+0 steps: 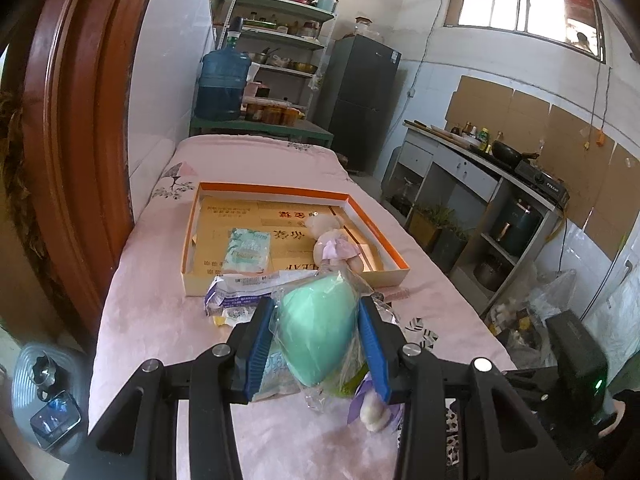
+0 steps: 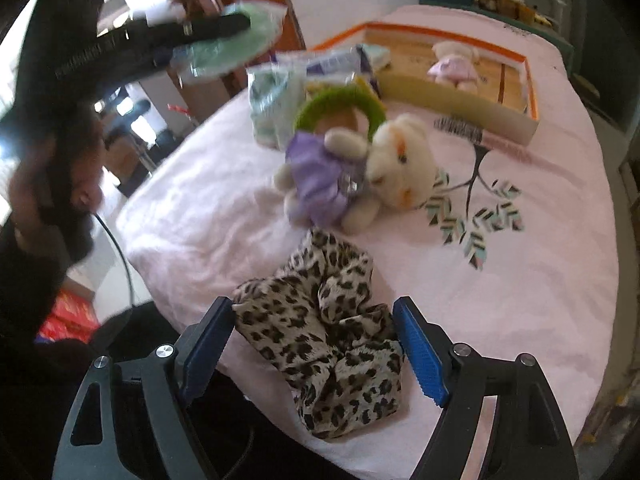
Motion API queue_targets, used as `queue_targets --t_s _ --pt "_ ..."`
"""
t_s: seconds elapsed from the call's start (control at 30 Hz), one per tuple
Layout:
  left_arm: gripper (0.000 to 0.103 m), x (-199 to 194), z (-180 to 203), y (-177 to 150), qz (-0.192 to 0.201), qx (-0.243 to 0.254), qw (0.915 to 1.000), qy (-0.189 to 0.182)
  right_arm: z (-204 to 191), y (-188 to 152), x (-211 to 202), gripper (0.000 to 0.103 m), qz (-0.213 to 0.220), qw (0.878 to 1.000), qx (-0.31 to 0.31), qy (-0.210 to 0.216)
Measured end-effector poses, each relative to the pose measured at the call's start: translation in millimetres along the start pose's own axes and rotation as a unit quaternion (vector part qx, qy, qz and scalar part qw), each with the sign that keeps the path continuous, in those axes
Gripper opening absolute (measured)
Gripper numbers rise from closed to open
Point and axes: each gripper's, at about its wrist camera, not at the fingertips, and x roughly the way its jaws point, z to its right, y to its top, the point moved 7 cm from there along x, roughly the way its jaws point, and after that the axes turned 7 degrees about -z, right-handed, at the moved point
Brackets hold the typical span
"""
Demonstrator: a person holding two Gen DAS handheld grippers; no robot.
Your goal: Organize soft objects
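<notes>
My left gripper (image 1: 316,332) pinches a mint-green pad in a clear bag (image 1: 316,332), its blue pads pressed against both sides, holding it up above the pink sheet (image 1: 160,320), on the near side of the tray (image 1: 296,276); my right gripper (image 2: 316,340) has its jaws spread wide, one on each side of the leopard cloth (image 2: 320,328), which lies crumpled on the sheet, well short of the tray; whether the pads touch the cloth I cannot tell, though they do not squeeze it; the white bear (image 2: 360,168) in a purple dress lies on its side between the cloth and the tray; a green ring (image 2: 340,104) sits just behind the bear, closer to the tray; wrapped packs (image 1: 248,292) lie against the tray's near wall; inside the tray rest a tissue pack (image 1: 248,250) towards the left and a small bear in pink (image 1: 332,240) towards the right; a hairbrush (image 2: 460,132) lies along the tray's near wall.
</notes>
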Motion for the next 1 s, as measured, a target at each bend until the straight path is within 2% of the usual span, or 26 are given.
queue_targets --t_s 0.07,0.1,0.23,0.3,0.5,0.73,1.0 --pt "0.043 0.2 -0.5 -1.2 -0.001 -0.002 1.0000 0.000 -1.5 -3.1 6.6 0.082 -0.012 1.000 -0.008 -0.014" --pt "0.043 0.0 -0.5 -1.6 -0.001 -0.003 1.0000 0.000 -2.1 -3.5 6.9 0.078 -0.013 1.000 -0.008 -0.018" --pt "0.043 0.7 -0.8 -2.1 -0.001 -0.002 1.0000 0.000 2.9 0.3 3.8 0.040 -0.001 1.000 0.007 -0.022" --pt "0.043 0.2 -0.2 -2.9 -0.002 -0.001 1.0000 0.000 5.2 1.7 1.5 0.032 0.005 1.000 0.016 -0.022" --pt "0.043 -0.4 2.0 -1.9 -0.001 0.003 1.0000 0.002 5.1 12.1 -11.8 0.026 0.033 0.999 0.027 -0.024" --pt "0.043 -0.8 5.1 7.5 0.007 0.012 0.9999 0.006 9.1 43.1 -46.6 0.026 0.097 0.994 0.038 -0.035" --pt "0.043 2.6 8.4 24.4 0.014 0.019 0.9997 0.008 20.5 85.3 -84.1 0.026 0.168 0.983 0.048 -0.055"
